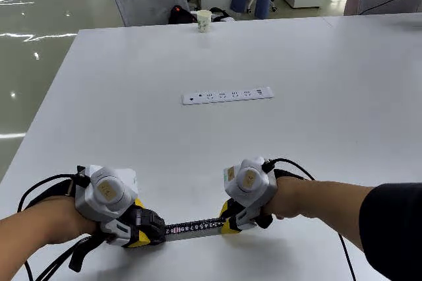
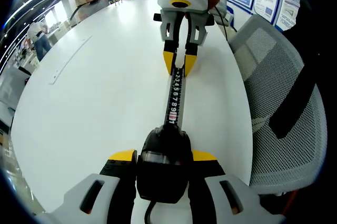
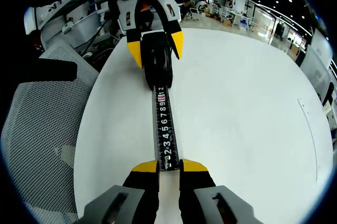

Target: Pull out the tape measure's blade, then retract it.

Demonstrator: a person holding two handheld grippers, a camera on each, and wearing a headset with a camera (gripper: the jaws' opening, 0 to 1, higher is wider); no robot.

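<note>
Blade [image 1: 196,228], flat and numbered, sits pinched in right gripper [image 3: 169,167], boxy black case [image 3: 156,58] clamped in left gripper [image 2: 163,155].

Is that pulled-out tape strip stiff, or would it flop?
The blade looks thin yet runs straight, so it is probably springy-stiff. Released by the right gripper, it would likely snap back into the case.
</note>
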